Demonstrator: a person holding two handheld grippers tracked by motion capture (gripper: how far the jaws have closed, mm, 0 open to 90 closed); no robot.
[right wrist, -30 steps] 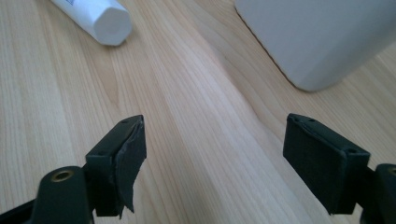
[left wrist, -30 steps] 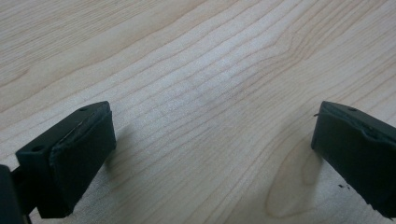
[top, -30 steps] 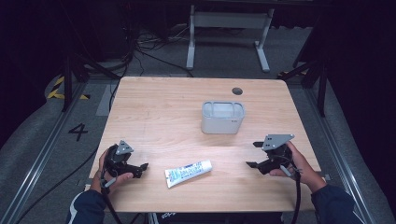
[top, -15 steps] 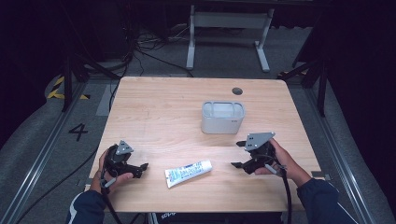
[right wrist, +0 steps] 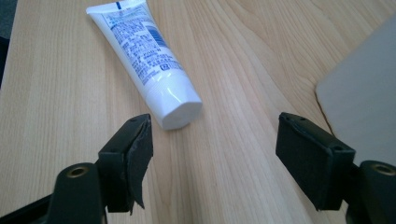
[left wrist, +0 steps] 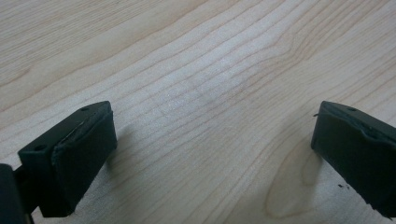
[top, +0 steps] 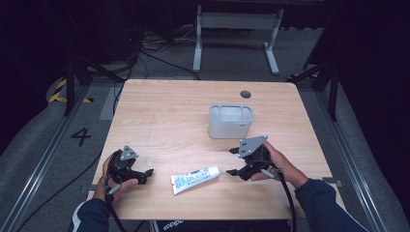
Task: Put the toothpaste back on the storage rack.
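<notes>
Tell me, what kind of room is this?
Probably a lab or test room for recording. A bare wooden table stands on a dark floor with loose cables, a metal stand behind it, and a floor mark "4".

A lab or recording studio is suggested: a bare wooden table (top: 159, 111) is ringed by dark surroundings, floor rails (top: 41, 166), loose cables (top: 154, 53), hazard tape (top: 60, 89) and a metal stand (top: 237, 21).
</notes>
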